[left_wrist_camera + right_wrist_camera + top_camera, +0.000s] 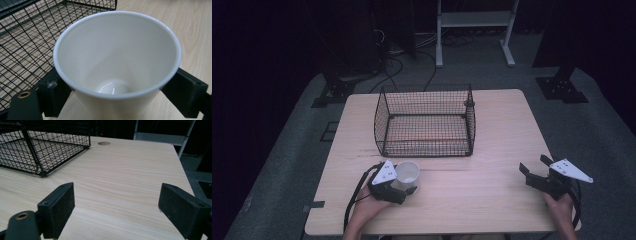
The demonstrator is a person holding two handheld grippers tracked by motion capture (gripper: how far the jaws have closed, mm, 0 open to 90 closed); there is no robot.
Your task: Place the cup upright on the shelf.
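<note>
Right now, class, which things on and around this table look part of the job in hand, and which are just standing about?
Likely part of the job:
- white cup, clamped between the jaws of the left gripper
- wire basket, nothing in it, just beyond the cup
- right gripper, open over bare table

Just standing about:
- white frame on the floor behind
- floor cables

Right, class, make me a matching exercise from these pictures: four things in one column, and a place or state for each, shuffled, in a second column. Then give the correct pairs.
Things:
1. white cup
2. wire basket
3. left gripper
4. right gripper

Places or states:
A. open, holding nothing, near the table's right edge
B. black mesh, empty, mid-table
C. upright and empty, held between two jaws
D. closed around the cup's sides

Pairs: 1-C, 2-B, 3-D, 4-A
</note>
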